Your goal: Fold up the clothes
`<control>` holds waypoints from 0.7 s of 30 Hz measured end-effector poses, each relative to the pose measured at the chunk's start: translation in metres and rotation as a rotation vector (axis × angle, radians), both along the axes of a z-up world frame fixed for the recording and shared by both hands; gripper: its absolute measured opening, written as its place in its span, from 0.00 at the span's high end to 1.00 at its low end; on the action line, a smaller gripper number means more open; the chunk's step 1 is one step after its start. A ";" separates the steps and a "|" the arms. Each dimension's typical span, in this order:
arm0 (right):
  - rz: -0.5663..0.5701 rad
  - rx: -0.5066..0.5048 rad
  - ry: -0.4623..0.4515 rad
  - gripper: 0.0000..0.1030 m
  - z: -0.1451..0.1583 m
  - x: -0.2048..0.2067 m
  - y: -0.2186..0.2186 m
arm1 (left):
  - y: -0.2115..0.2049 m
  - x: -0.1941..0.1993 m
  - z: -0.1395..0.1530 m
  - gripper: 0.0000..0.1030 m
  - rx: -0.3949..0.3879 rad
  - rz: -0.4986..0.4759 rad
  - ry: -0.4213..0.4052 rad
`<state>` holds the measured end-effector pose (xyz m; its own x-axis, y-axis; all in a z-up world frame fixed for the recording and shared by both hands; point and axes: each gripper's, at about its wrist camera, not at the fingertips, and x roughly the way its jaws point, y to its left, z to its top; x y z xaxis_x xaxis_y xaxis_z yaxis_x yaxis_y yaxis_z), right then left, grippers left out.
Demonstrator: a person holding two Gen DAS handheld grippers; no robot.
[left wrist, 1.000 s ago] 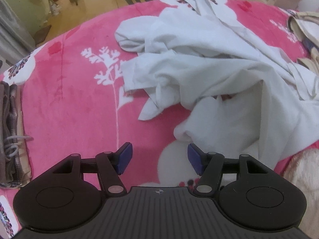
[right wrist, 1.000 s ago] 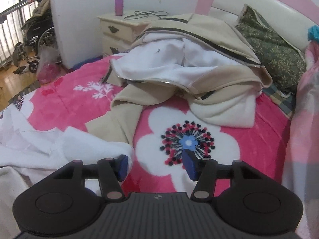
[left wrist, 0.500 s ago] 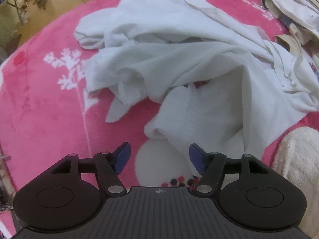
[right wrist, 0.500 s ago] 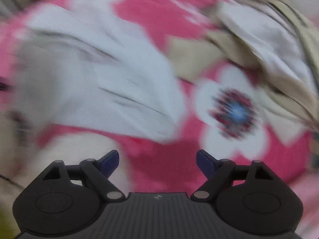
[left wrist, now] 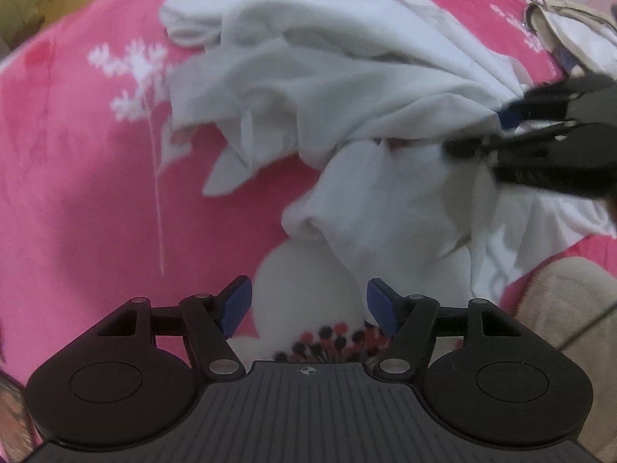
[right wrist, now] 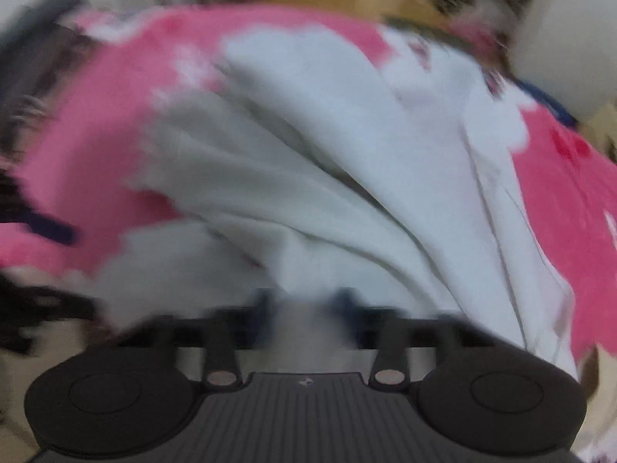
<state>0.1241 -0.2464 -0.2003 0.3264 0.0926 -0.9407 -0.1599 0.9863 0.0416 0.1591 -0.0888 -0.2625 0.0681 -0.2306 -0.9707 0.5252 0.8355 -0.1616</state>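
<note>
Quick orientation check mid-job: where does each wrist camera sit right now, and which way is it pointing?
Left wrist: behind the open left gripper, looking down over the crumpled white garment on the pink blanket; the right gripper enters from the right.
Right wrist: behind the right gripper, blurred, close over the white garment.
Shared: garment, blanket, right gripper.

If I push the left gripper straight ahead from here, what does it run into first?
The left gripper is open and points at the near bulge of the crumpled white garment, so that fold is probably the first contact. Below the fingers lies the pink floral blanket; height above it is unclear.
</note>
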 end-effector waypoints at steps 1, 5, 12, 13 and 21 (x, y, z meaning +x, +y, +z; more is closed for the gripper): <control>-0.037 -0.020 0.017 0.98 -0.008 0.001 -0.004 | 0.000 0.000 -0.003 0.36 -0.004 0.000 0.013; -0.381 0.073 -0.015 1.00 0.031 -0.050 -0.073 | -0.002 0.006 -0.011 0.36 -0.039 0.029 0.038; -0.938 0.143 -0.031 1.00 0.088 -0.198 -0.174 | -0.016 0.005 -0.015 0.35 -0.107 0.068 0.082; -1.010 0.146 -0.032 1.00 0.091 -0.217 -0.183 | -0.020 0.003 -0.015 0.34 -0.132 0.060 0.101; -1.566 0.312 0.121 0.92 0.071 -0.375 -0.209 | -0.044 -0.014 -0.006 0.34 -0.123 0.000 0.085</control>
<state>-0.2512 -0.4552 -0.1295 0.2081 -0.0614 -0.9762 0.9726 0.1185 0.1999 0.1453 -0.1329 -0.2689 -0.0127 -0.3484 -0.9373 0.5050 0.8068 -0.3067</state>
